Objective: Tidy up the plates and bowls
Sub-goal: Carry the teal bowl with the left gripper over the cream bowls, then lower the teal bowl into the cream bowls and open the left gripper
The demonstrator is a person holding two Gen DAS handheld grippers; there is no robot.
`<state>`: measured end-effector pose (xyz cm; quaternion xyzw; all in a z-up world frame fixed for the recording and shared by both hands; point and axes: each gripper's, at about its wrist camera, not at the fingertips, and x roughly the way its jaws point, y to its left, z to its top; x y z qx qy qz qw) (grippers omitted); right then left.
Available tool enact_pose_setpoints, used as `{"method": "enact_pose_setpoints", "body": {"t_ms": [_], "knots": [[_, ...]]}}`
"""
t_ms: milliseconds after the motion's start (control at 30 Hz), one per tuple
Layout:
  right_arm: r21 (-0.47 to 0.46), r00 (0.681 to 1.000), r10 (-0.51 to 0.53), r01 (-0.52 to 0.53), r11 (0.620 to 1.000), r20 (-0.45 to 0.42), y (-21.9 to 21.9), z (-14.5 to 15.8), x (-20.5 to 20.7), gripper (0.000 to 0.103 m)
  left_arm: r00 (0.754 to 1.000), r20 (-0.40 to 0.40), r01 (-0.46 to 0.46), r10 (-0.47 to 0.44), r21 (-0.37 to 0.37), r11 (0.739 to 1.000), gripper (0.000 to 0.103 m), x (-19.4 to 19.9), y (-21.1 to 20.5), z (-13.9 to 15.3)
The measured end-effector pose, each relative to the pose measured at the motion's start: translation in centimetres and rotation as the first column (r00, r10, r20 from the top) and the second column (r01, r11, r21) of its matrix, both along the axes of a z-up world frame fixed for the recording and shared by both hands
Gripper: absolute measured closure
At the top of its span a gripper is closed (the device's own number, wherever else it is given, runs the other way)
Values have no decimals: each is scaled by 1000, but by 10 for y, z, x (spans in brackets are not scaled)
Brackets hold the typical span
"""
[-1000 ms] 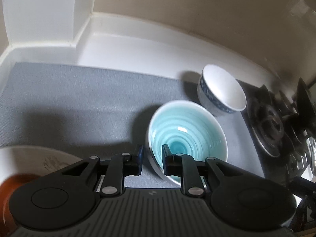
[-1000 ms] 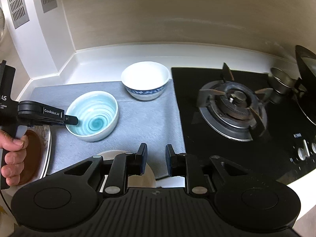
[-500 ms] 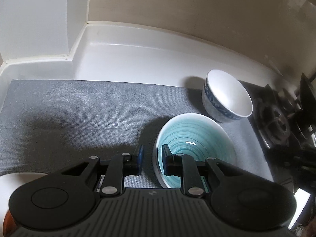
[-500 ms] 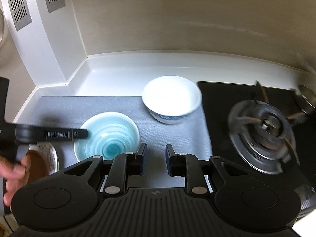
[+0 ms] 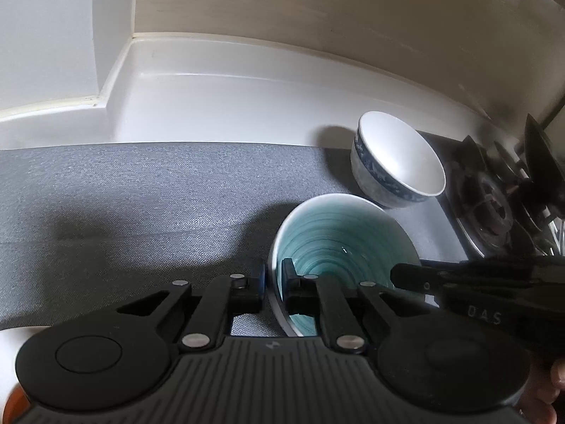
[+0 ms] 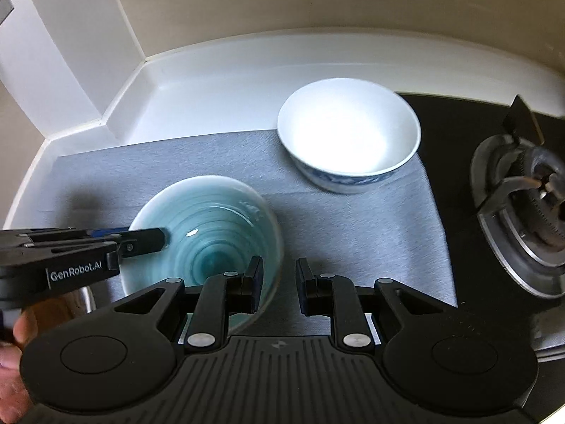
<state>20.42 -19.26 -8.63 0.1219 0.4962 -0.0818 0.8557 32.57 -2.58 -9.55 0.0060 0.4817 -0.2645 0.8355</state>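
Note:
A teal bowl (image 5: 339, 247) with ringed glaze sits on the grey mat (image 5: 141, 194). My left gripper (image 5: 272, 284) straddles its left rim, one finger inside and one outside. Its jaws are closing and the pads press the rim. In the right wrist view the teal bowl (image 6: 212, 233) lies just ahead, and my right gripper (image 6: 279, 288) stands open astride its right rim without touching it. The left gripper (image 6: 155, 240) reaches in from the left. A white bowl (image 6: 348, 137) with a blue band stands behind, also seen as the white bowl (image 5: 399, 162) at the mat's far right.
A gas burner (image 6: 522, 205) on a black hob lies right of the grey mat (image 6: 370, 219). White counter and walls close off the back and left. A plate's edge (image 5: 7, 353) shows at the lower left. A hand (image 6: 14, 353) holds the left gripper.
The right gripper moved left and down until its fingers straddle the teal bowl's right rim. The left jaws narrowed onto the bowl's left rim.

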Motion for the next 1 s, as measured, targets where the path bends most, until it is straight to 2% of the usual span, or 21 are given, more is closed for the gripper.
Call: {"method": "enact_pose_setpoints", "body": {"t_ms": [167, 433, 767, 867, 1000], "knots": [[-36, 1000, 3, -3, 999, 14, 5, 0, -1, 95, 1000, 9, 12, -12, -12, 1000, 95, 0, 1, 0], [-36, 997, -29, 32, 999, 75, 0, 14, -22, 97, 999, 30, 34, -33, -31, 999, 96, -16, -2, 11], [-18, 985, -78, 82, 997, 151, -13, 67, -75, 97, 992, 94, 93, -86, -80, 992, 96, -61, -12, 63], [-6, 985, -96, 98, 995, 146, -18, 81, -95, 97, 990, 76, 123, -117, -80, 989, 96, -80, -18, 70], [16, 988, -118, 117, 993, 97, -22, 85, -123, 97, 989, 1, 149, -149, -71, 986, 96, -105, -23, 64]]}}
